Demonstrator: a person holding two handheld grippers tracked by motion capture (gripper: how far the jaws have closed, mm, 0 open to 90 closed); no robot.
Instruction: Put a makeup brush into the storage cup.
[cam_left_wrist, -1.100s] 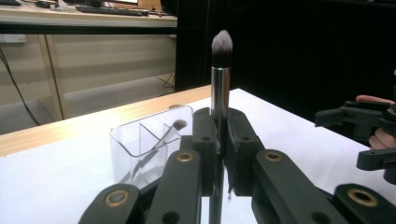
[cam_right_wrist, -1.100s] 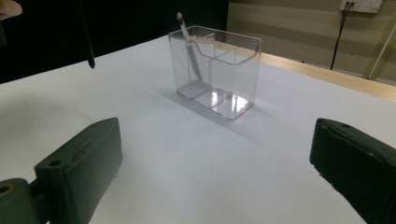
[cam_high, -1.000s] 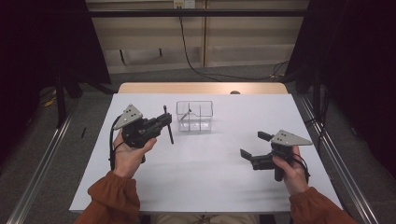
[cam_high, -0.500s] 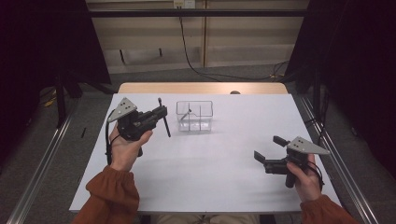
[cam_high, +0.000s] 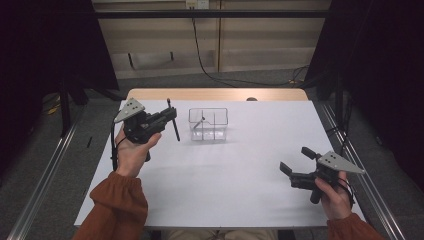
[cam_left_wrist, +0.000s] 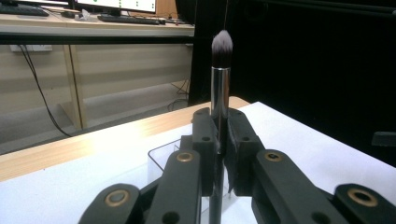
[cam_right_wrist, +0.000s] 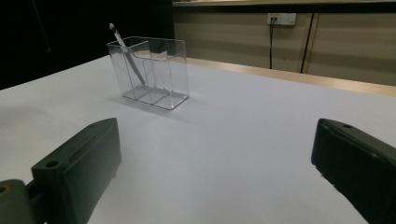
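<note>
My left gripper (cam_high: 172, 118) is shut on a makeup brush (cam_high: 173, 121) with a dark handle, held above the table's left side. In the left gripper view the brush (cam_left_wrist: 220, 79) stands upright between the jaws of that gripper (cam_left_wrist: 220, 135), silver ferrule and grey-tipped bristles on top. Just to its right stands a clear divided organizer (cam_high: 208, 124) holding a thin stick (cam_high: 199, 123) that leans in one compartment. My right gripper (cam_high: 295, 160) hovers open near the table's front right. Its two jaws (cam_right_wrist: 217, 135) stand wide apart with nothing between them, facing the organizer (cam_right_wrist: 149, 70) and its stick (cam_right_wrist: 126, 51).
The table (cam_high: 240, 190) is covered in white, with a wooden strip along its far edge (cam_high: 215, 94). Metal rails (cam_high: 45, 175) run beside it on both sides. A cable (cam_high: 200, 45) hangs down the back wall.
My left gripper has drifted up and back with the brush, which now stands more upright. The right gripper has moved right, toward the table's front right corner.
</note>
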